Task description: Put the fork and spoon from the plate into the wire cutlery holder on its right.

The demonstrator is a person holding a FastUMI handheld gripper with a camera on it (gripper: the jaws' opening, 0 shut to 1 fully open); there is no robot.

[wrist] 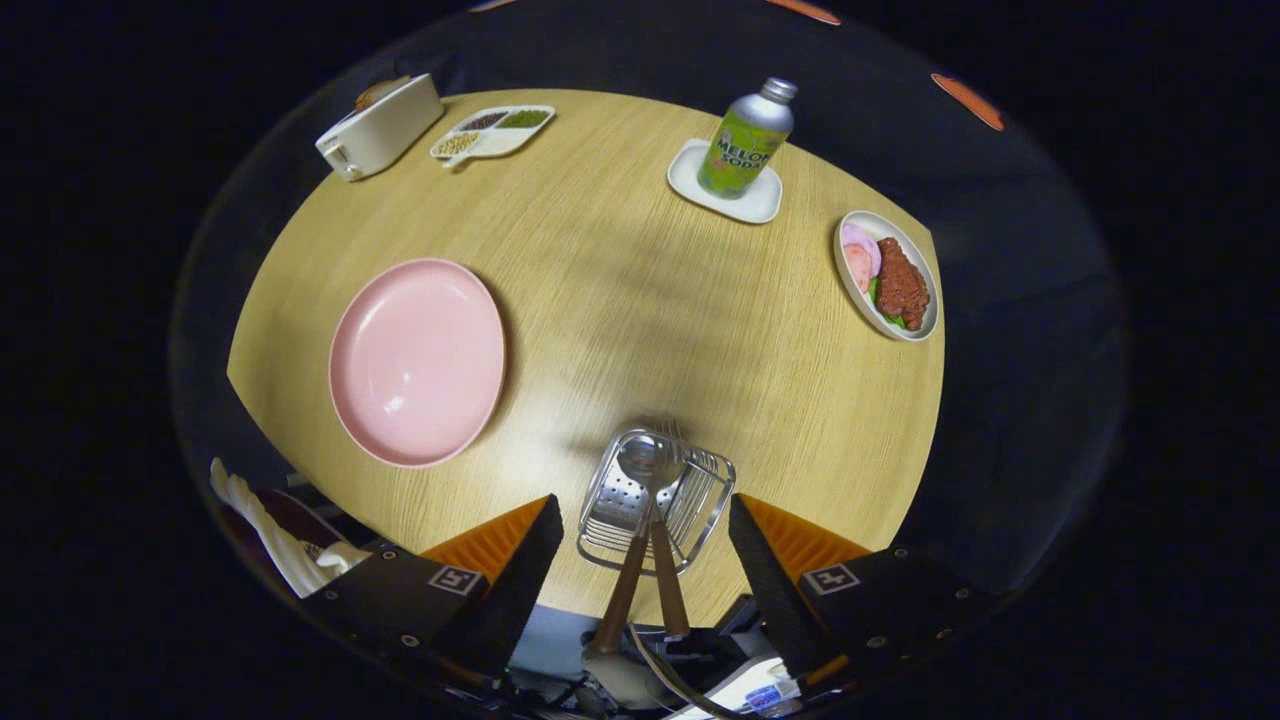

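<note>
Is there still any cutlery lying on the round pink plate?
No, the round pink plate lies bare; the wooden-handled fork and spoon sit in the wire cutlery holder, between the open gripper fingers.

Room dim, black around the booth; light falls from overhead onto the wooden table, brightest in the middle and near the wire cutlery holder. Broad soft shadow crosses the tabletop centre. Sheen on the pink plate, small glare on the soda bottle cap. Heavy fisheye bend: table edges curve, far things shrink. Gripper fingers spread wide apart, slightly soft. Focus otherwise fair, edges darker and smeared.
</note>
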